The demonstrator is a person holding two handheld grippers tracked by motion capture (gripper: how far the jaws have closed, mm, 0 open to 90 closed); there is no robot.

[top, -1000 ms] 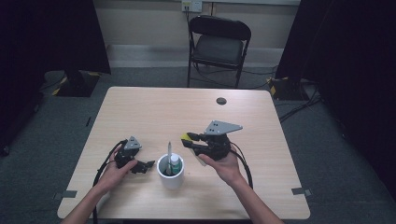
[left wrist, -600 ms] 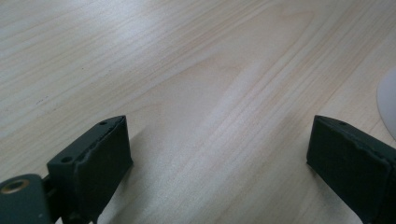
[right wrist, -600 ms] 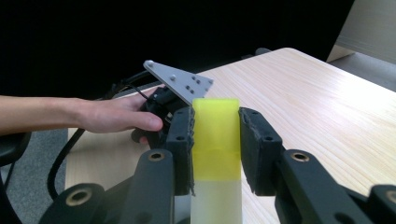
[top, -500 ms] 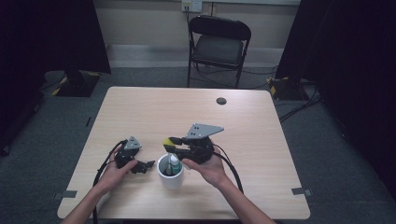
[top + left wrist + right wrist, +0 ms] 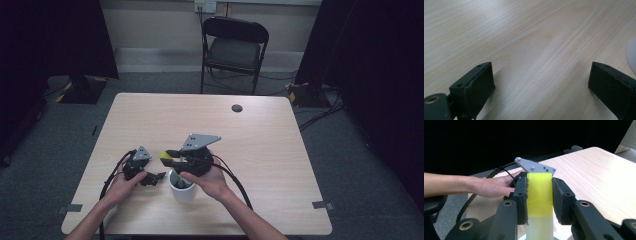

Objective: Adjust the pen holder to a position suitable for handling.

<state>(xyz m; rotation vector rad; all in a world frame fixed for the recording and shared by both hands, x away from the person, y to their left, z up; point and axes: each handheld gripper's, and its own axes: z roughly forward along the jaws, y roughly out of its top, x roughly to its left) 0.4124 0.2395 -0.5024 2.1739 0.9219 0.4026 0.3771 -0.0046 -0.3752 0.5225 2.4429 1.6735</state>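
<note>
Left gripper: it rested low on the table in the person's left hand, near the front edge and left of the cup, with a grey three-cornered plate on its back and a black cable looping off toward the front-left corner.
Left claw: spread wide. In the left gripper view the two black pads stood well apart over bare wood grain, nothing between them.
Cup: a white, round cup stood upright on the table between the two hands, just right of the left gripper's tips; a curved white sliver of it showed at the right edge of the left gripper view.
Yellow block: a flat, upright piece, bright yellow above and pale, nearly white, below, sat squarely between the right gripper's pads. In the high view its yellow end poked out just above the cup's rim, toward the left gripper.
Right gripper: held in the right hand just behind and over the cup, jaws pointing to the left across the table.
Right claw: pinching the yellow block, both pads flat against its sides.
Far side: a small dark round disc lay near the table's back edge, and a black folding chair stood beyond it.
</note>
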